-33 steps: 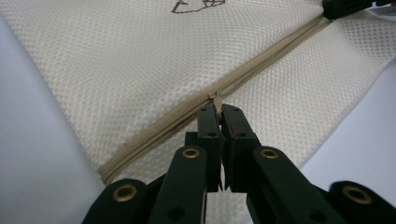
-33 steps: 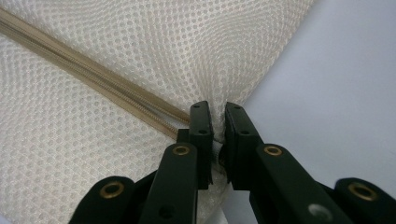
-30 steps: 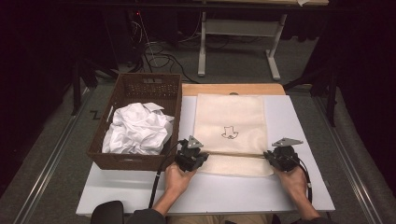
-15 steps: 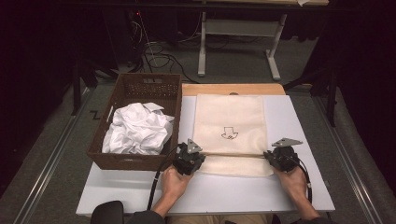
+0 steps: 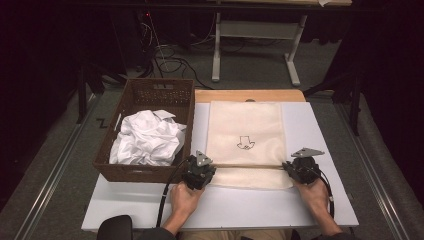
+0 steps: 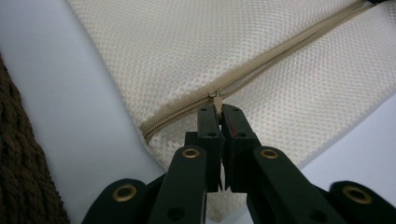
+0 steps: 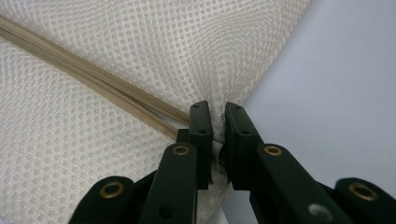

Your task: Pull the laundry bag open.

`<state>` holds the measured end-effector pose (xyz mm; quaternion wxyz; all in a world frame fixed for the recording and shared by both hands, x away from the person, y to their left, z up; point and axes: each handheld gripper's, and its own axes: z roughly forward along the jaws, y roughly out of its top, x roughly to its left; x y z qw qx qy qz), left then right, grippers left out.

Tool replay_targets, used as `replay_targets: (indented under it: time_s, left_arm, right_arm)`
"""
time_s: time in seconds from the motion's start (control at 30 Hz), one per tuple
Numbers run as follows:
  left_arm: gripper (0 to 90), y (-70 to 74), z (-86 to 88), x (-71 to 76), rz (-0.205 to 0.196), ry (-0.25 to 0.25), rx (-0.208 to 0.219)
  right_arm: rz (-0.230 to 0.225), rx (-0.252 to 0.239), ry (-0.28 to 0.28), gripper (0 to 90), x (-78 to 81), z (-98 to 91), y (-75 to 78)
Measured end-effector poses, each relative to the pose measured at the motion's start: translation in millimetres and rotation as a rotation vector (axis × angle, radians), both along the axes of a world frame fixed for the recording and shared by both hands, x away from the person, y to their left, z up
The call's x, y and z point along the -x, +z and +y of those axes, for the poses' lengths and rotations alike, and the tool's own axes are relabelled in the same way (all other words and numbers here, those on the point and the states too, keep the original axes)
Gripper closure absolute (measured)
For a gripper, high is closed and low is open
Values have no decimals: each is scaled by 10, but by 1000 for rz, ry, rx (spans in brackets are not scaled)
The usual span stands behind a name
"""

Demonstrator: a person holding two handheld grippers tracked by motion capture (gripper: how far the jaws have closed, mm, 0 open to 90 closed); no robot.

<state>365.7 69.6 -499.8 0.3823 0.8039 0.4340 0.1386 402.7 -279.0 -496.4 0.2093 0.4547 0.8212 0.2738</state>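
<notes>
- A person at a white bench (image 5: 125, 207) works a cream mesh laundry bag (image 5: 245, 125) that lies flat at mid-bench, its long side running away from the person and a small dark arrow print (image 5: 245, 144) near its middle.
- The tan zipper (image 5: 250, 166) crosses the near end of the bag from side to side, and both hands sit at its ends: the left gripper (image 6: 218, 122) at the left end, the right gripper (image 7: 217, 122) at the right.
- In the left gripper view the black jaws are together, clamped on the small zipper pull (image 6: 217, 99), which stands close to the left end of the track; the closed teeth stretch away from it toward the other hand.
- In the right gripper view the jaws are pinched on the bag's right edge, the mesh puckered between them just beside the zipper's end.
- Opening the bag appears to turn on one line: the pull would have to travel along the zipper's long axis toward the right gripper, which anchors the fabric.
- The mesh is a fine, soft honeycomb weave; the zipper tape is smooth and ribbed.
- To the left, touching the bench top, stands a dark brown woven basket (image 5: 145, 172) heaped with crumpled white cloth (image 5: 147, 140).
</notes>
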Motion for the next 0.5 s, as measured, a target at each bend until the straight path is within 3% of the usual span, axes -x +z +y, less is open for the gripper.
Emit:
replay_targets:
  time_s: [0.3, 0.4, 0.5]
  left_arm:
    - [866, -38, 54, 4, -3, -13, 24]
    - [866, -37, 51, 0, -9, -12, 21]
    - [866, -35, 51, 11, -6, -7, 29]
  right_arm:
    - [-7, 9, -10, 837, 22, 14, 10]
    - [-24, 46, -3, 836, 61, 49, 14]
    - [-13, 29, -9, 836, 56, 30, 20]
